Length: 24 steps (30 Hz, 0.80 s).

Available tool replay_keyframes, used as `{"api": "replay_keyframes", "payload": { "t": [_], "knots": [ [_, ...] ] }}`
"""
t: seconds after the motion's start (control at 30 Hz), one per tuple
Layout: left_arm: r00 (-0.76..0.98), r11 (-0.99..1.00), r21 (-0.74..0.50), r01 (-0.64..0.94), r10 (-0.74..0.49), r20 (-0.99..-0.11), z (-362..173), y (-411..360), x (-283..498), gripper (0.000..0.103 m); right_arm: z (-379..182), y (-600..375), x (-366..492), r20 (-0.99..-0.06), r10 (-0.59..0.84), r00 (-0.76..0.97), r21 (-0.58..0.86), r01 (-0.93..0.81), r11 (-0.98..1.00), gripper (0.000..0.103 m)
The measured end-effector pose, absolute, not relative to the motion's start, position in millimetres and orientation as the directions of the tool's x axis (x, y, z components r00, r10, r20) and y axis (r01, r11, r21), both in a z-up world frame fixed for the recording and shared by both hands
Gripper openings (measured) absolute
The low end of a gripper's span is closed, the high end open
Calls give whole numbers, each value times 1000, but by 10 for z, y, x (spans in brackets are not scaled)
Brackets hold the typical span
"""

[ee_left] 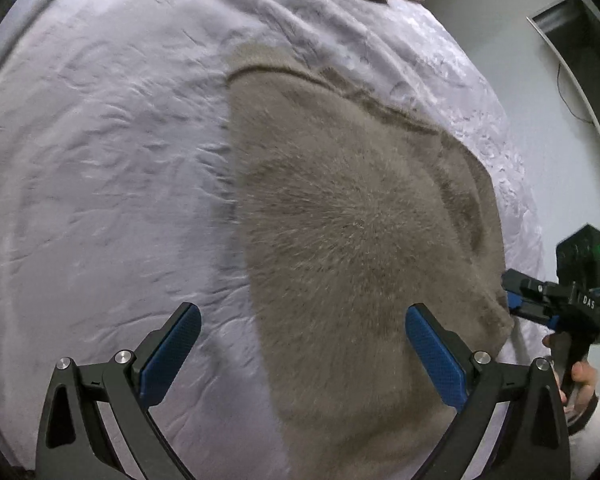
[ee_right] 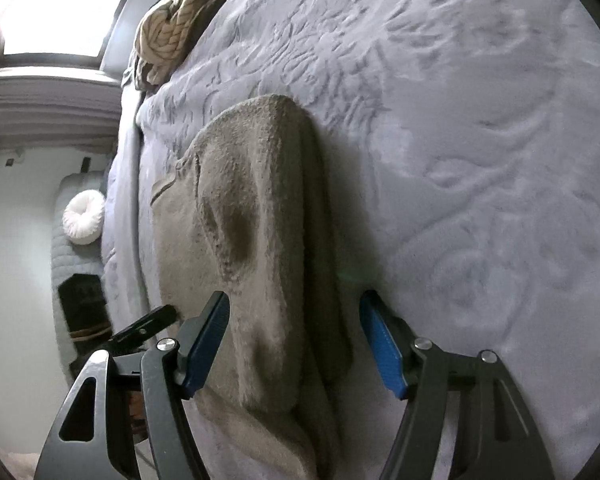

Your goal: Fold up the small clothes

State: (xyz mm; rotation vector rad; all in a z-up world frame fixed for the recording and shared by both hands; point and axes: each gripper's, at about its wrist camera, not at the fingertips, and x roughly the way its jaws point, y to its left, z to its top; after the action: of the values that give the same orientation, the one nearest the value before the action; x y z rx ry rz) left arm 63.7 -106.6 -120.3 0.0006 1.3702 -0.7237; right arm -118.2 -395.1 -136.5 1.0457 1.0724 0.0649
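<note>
A lavender bedspread (ee_right: 480, 140) covers the bed — bright window (ee_right: 60, 20) beyond, pale walls.

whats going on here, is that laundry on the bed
A person with a two-finger gripper in each hand is folding a fuzzy taupe garment that lies on a lavender bedspread. The garment is already doubled over itself. The left gripper is open above its near part, gripping nothing. The right gripper is open too, its fingers either side of a raised fold without pinching it. A braided beige throw sits at the far end of the bed.
</note>
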Motion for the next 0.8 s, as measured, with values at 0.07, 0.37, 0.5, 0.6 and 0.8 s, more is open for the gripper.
{"api": "replay_keyframes", "payload": {
  "t": [0.07,0.37,0.5,0.6,0.8],
  "knots": [
    [8,779,-415,471,-474,-881,-1290,-1156,657,102,-1407,-3929,-1059,-673,541,504,737,397,548,72],
    [15,772,-435,463,-498,-867,-1351,-1433,665,102,-1397,-3633,-599,-601,647,468,791,237,564,74],
    [30,772,-436,462,-505,-862,-1418,-1444,646,102,-1573,-3638,-551,-590,673,446,804,248,540,73],
    [38,777,-428,462,-499,-866,-1426,-1439,632,102,-1608,-3612,-496,-586,681,439,807,247,536,57],
    [109,780,-390,490,-499,-860,-1291,-1475,495,75,-1537,-3533,-554,-575,670,470,814,250,524,33]
  ]
}}
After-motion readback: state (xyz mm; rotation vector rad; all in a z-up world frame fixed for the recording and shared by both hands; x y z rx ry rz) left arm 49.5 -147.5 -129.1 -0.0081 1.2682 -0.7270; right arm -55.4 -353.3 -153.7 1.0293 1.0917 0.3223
